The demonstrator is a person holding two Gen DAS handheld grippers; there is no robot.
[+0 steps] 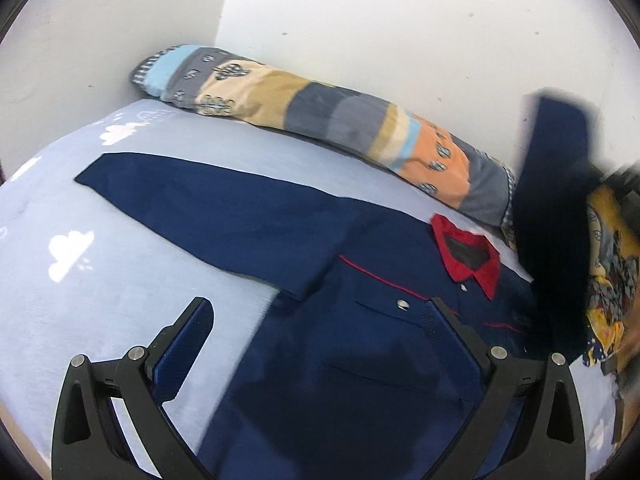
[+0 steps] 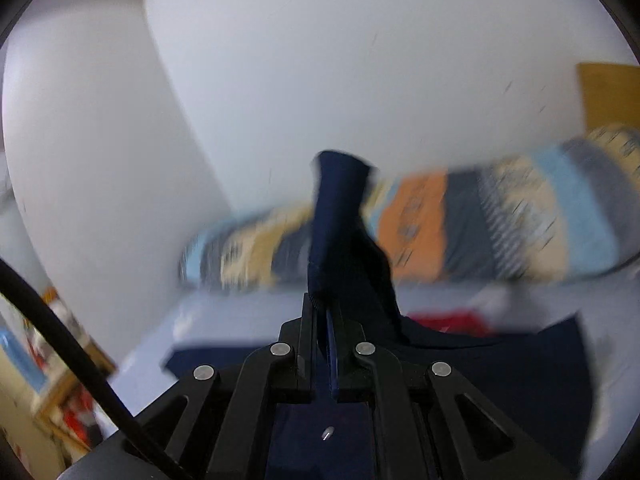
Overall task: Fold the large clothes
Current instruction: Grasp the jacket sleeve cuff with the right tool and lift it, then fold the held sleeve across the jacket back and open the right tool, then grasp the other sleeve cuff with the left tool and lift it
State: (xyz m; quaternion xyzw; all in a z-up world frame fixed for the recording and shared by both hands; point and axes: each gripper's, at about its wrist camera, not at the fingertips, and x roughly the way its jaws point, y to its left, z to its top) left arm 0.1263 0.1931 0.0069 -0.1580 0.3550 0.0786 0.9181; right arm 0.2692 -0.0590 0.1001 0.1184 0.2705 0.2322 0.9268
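Here the navy shirt [image 1: 340, 320] lies spread on the bed [image 1: 120, 280], the left gripper [image 1: 320, 320] hovering with jaws wide and empty while the right gripper [image 2: 326, 308] pinches its lifted sleeve [image 2: 340, 216].

Black tongs [image 1: 320, 320], blue pads, silver screws, black cable [image 2: 68, 344].

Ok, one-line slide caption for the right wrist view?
Right tongs shut on a navy shirt sleeve, lifted above the bed before a striped bolster.
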